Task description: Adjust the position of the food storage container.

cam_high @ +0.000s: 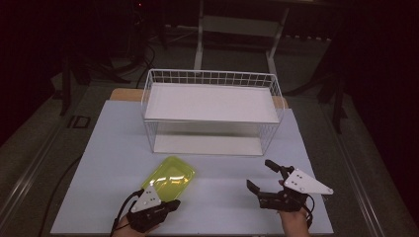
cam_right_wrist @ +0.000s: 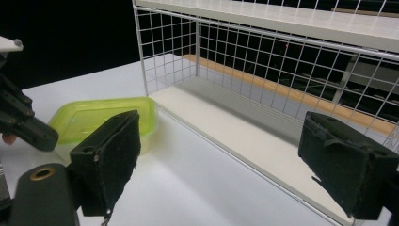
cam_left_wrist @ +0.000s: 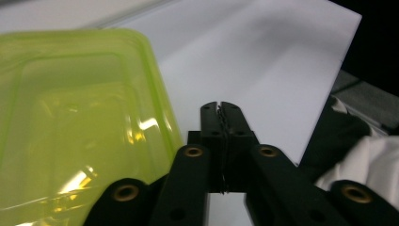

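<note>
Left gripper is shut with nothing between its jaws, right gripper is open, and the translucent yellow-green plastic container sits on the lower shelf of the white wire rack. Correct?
Not quite. The translucent yellow-green plastic container is not on the lower shelf of the white wire rack; it lies on the white table in front of the rack, as the high view shows. The rest holds: the left gripper is shut with nothing between its jaws, and the right gripper is open.

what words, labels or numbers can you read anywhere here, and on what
None: no text can be read on the yellow-green container, the white wire shelf, the table or either gripper.
</note>
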Demonstrator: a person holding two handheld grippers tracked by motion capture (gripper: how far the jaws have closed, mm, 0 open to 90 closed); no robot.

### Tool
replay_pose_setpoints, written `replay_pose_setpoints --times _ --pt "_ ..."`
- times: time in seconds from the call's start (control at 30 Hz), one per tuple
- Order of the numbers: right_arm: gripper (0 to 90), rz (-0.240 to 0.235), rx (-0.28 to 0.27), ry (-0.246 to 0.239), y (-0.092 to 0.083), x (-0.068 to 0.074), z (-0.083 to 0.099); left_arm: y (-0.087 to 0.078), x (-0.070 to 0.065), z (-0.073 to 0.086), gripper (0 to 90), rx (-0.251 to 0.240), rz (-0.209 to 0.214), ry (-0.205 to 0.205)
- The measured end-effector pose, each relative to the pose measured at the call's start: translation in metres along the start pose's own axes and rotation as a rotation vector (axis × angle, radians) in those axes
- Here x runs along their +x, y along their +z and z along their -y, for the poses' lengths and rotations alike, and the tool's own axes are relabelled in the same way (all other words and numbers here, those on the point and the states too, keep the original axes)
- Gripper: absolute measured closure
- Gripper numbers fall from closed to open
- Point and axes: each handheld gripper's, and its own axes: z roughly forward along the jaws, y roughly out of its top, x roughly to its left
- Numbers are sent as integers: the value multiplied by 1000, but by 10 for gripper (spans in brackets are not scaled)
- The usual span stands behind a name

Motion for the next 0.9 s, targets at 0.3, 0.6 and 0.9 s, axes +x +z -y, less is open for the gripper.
replay_pose_setpoints --times 0.3,0.6,0.9 --pt "134 -9 8 5 1 0 0 -2 5 5 900 62 -60 0" --pt "135 -16 8 8 2 -1 1 -16 26 9 900 71 -115 -1" --pt "135 -23 12 11 3 -1 1 -23 42 17 900 64 -148 39"
